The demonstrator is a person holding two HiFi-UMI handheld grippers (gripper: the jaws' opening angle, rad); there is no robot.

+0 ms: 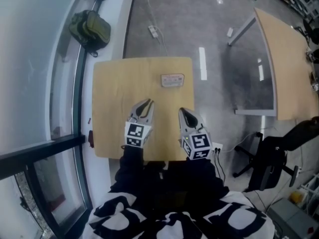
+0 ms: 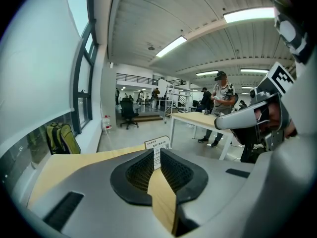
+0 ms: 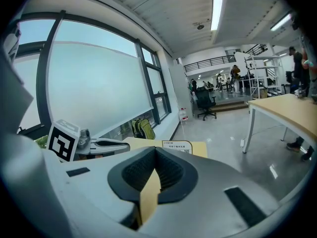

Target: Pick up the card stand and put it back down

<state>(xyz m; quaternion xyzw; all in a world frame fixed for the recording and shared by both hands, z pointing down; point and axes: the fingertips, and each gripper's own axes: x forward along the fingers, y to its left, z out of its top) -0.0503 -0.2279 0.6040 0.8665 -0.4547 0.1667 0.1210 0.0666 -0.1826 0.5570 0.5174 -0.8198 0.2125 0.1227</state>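
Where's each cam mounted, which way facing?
Head view: on the person's head, steeply down at the light wooden square table; left tongs, right tongs and dark sleeves show.
Left gripper view: on left tongs, facing the small white card stand; right tongs at right.
Right gripper view: on right tongs, facing that stand; left tongs at left.
Shared: all show the card stand.

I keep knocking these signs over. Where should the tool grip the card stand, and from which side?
Probably its top edge, pinched front to back. The card stand stands upright near the far edge of the table, broad face toward you; it looks thin, so come from the near side, descending from above.
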